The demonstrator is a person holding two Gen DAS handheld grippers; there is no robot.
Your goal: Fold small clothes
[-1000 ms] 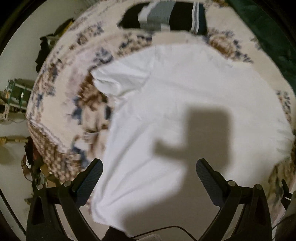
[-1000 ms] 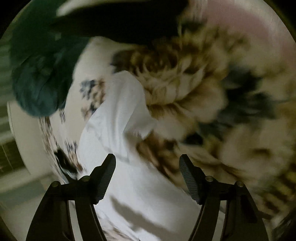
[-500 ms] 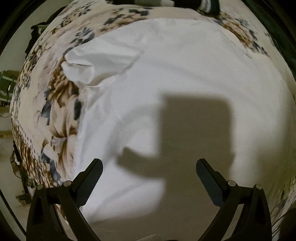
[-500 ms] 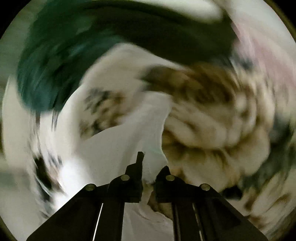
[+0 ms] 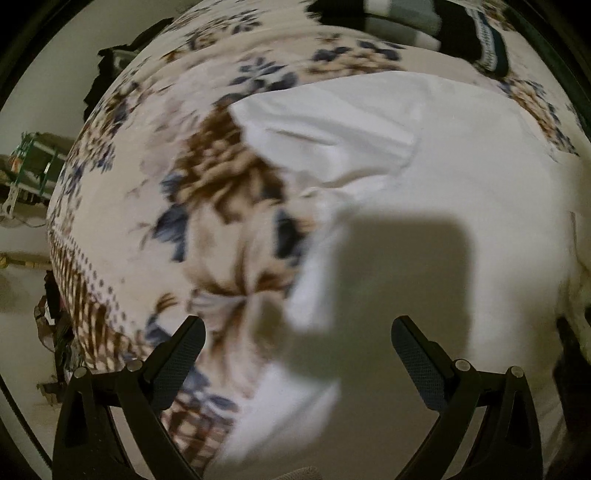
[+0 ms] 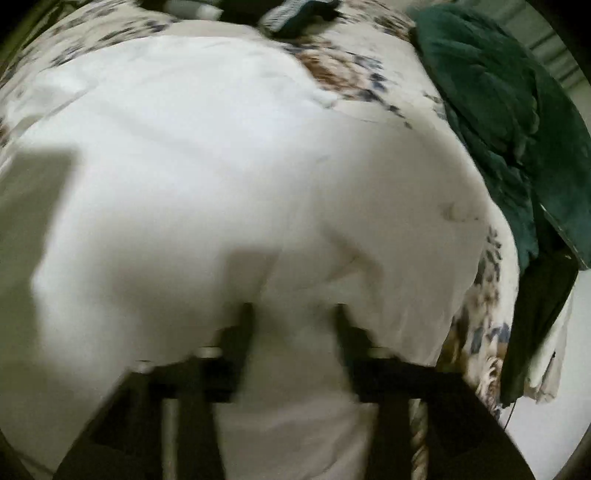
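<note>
A white T-shirt (image 5: 424, 192) lies spread on a flowered bedspread (image 5: 155, 177); its left sleeve (image 5: 325, 136) points left. My left gripper (image 5: 297, 354) is open and empty above the shirt's left edge. In the right wrist view the shirt (image 6: 229, 166) fills the frame, and its right sleeve lies folded in over the body. My right gripper (image 6: 293, 325) is blurred, its fingers partly apart just over the white cloth, with nothing clearly held between them.
A dark striped garment (image 5: 424, 22) lies beyond the shirt's collar; it also shows in the right wrist view (image 6: 295, 11). A dark green blanket (image 6: 517, 110) lies at the right of the bed. The bed's left edge (image 5: 62, 280) drops to the floor.
My right gripper shut on the right sleeve, carried it in over the shirt and has opened. My left gripper has shifted left, from over the shirt's middle to its left edge.
</note>
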